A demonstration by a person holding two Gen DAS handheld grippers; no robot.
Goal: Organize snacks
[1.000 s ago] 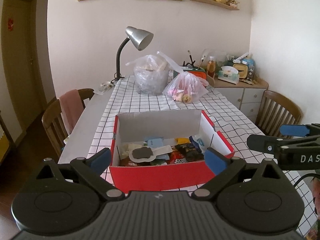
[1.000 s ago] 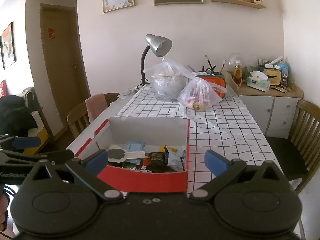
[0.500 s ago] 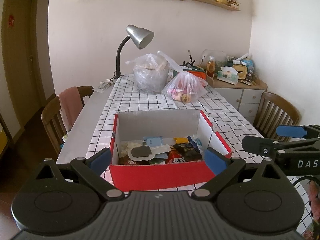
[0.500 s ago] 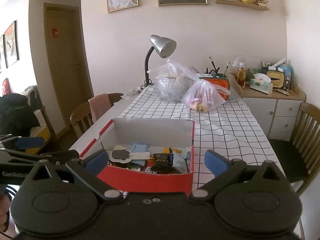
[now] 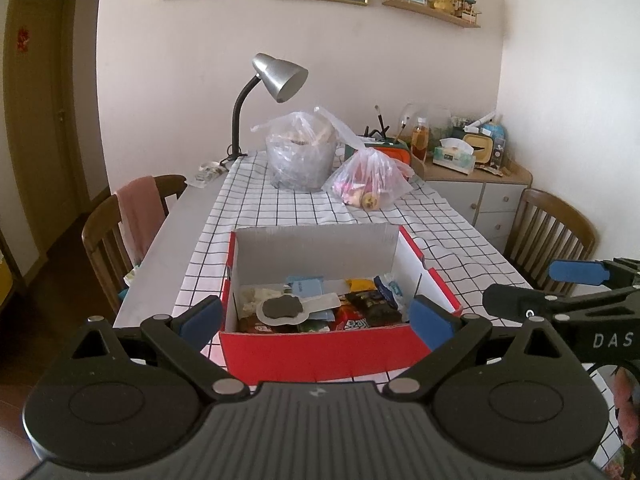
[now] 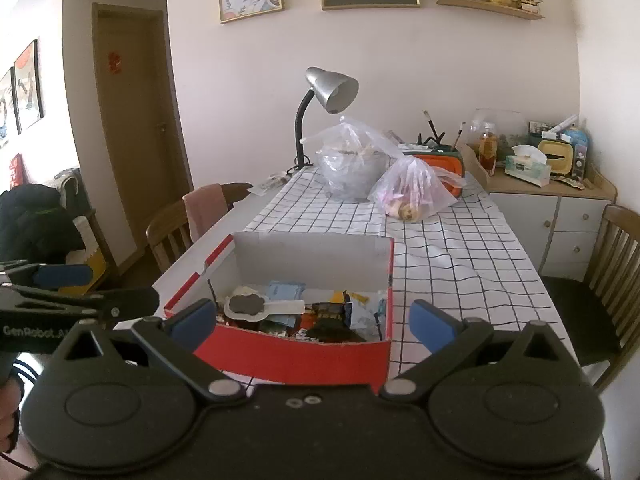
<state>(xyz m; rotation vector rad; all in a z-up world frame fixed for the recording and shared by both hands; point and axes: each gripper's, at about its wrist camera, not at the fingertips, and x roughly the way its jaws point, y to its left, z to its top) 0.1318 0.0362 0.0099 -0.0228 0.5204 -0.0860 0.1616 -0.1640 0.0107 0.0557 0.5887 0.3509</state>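
With both the left gripper (image 5: 316,316) and right gripper (image 6: 312,318) spread wide and empty above the red box (image 5: 320,350) of snacks (image 5: 320,308) at the table's near edge, a careless plunge could crush loose packets.

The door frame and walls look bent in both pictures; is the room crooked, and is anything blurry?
Left wrist view: fisheye bowing curves the door frame, with dark corners; the red box is sharp. Right wrist view: same bowing at the door frame, soft even daylight, no glare, desk lamp unlit.
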